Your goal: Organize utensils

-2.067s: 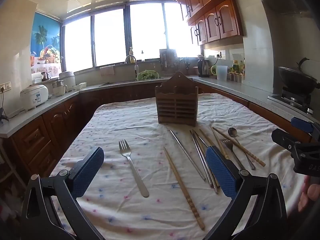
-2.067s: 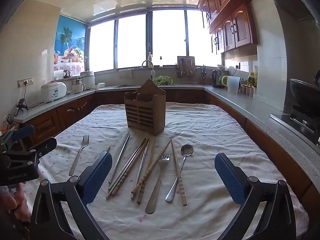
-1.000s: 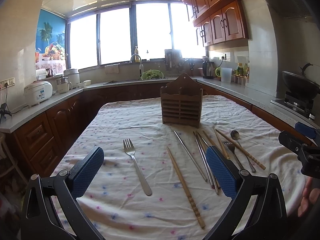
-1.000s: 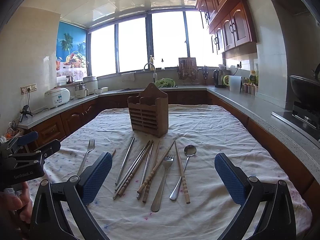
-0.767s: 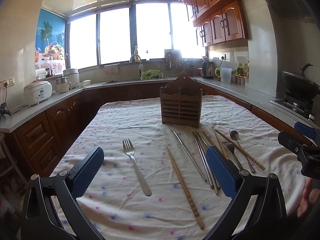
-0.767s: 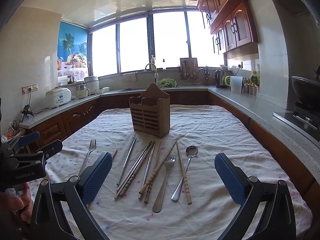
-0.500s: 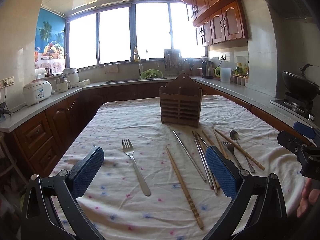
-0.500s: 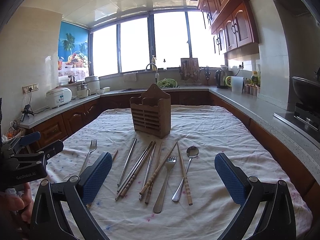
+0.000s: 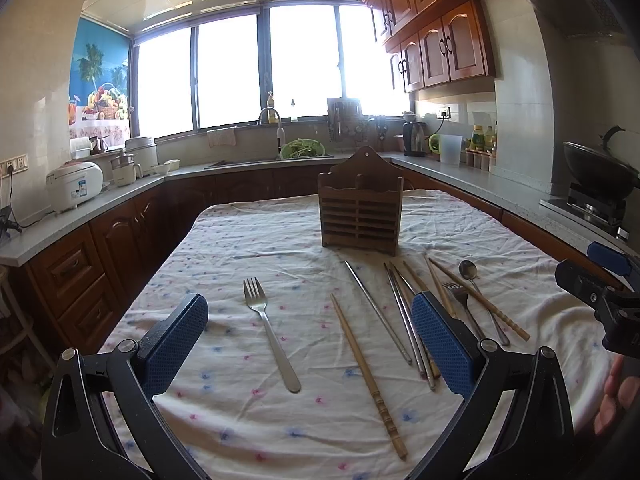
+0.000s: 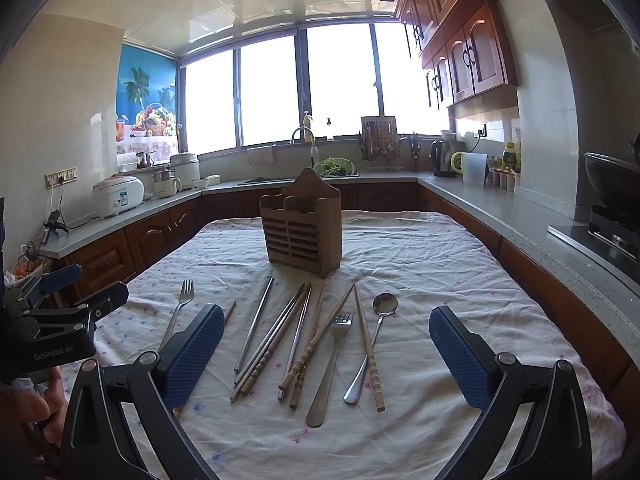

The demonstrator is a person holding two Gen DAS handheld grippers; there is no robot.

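Nothing on the cloth has shifted vs 2 s ago; only your two views drifted a bit, the holder sitting slightly lower in frame. Going L to R: your left gripper (image 9: 310, 340) hangs over the near edge of the tablecloth (image 9: 224, 248), jaws spread wide, nothing between the blue pads. Between its fingers lies the lone fork (image 9: 269, 334), tines toward the far end, well apart from the rest. Next, a single wooden chopstick (image 9: 366, 376), then a metal chopstick (image 9: 378, 312), then the main bunch of metal and wooden chopsticks (image 10: 276, 340), fanned and partly overlapping. In that bunch's R side sits a second fork (image 10: 330, 368), w/ a wooden chopstick (image 10: 368, 348) just beside it crossing the spoon's handle, and the spoon (image 10: 372, 344) furthest R. Your right gripper (image 10: 326, 354) hovers above this bunch, also wide open, holding nothing. Wooden utensil holder (image 10: 302, 228) stands upright at mid-table, beyond all the cutlery, apart from it; it shows two front compartments, and no handles stick out above its rim; can't see down inside.
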